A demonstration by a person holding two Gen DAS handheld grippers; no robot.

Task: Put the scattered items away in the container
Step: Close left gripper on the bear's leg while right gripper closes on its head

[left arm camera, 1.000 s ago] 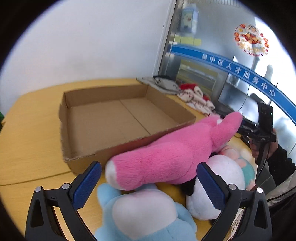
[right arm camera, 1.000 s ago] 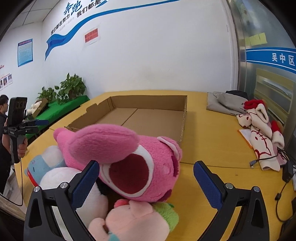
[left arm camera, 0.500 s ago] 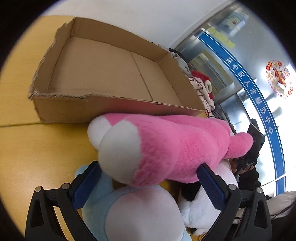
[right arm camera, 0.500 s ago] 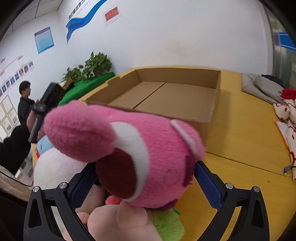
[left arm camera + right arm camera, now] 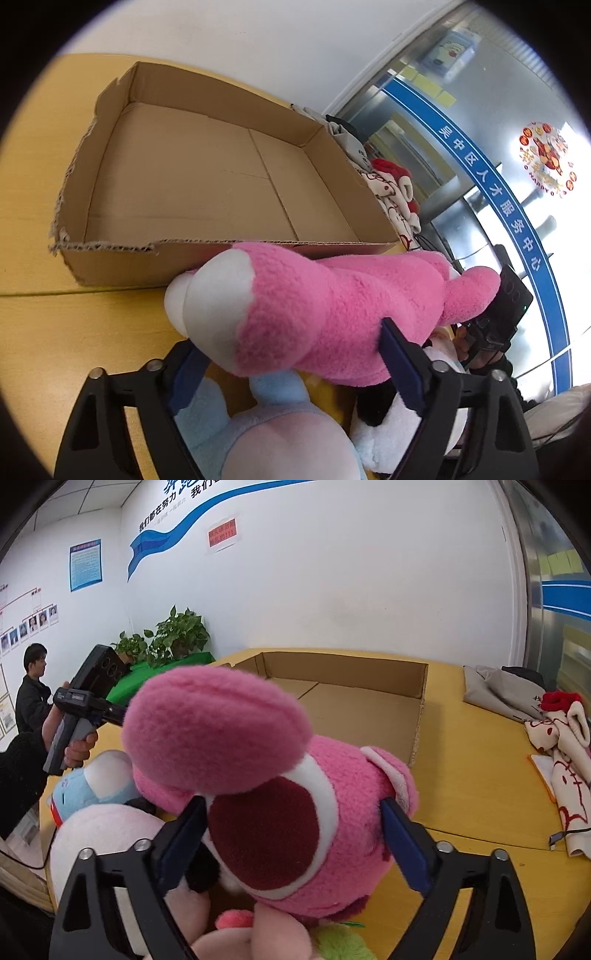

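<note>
Pink plush fills both wrist views: the pink bear (image 5: 332, 321) lies on top of the toy pile, just in front of the cardboard box (image 5: 207, 184). Your left gripper (image 5: 291, 354) has just been closing around its white-tipped leg and your right gripper (image 5: 293, 823) around its head; on each, the pads already meet the fur. Squeeze until the stuffing firms up before lifting, and raise both ends together so the body does not sag. Just under the bear, the blue toy (image 5: 266, 435) and white toy (image 5: 107, 834) may drag along. Beyond the bear, clear the box's torn near wall, then lower onto its empty floor.
</note>
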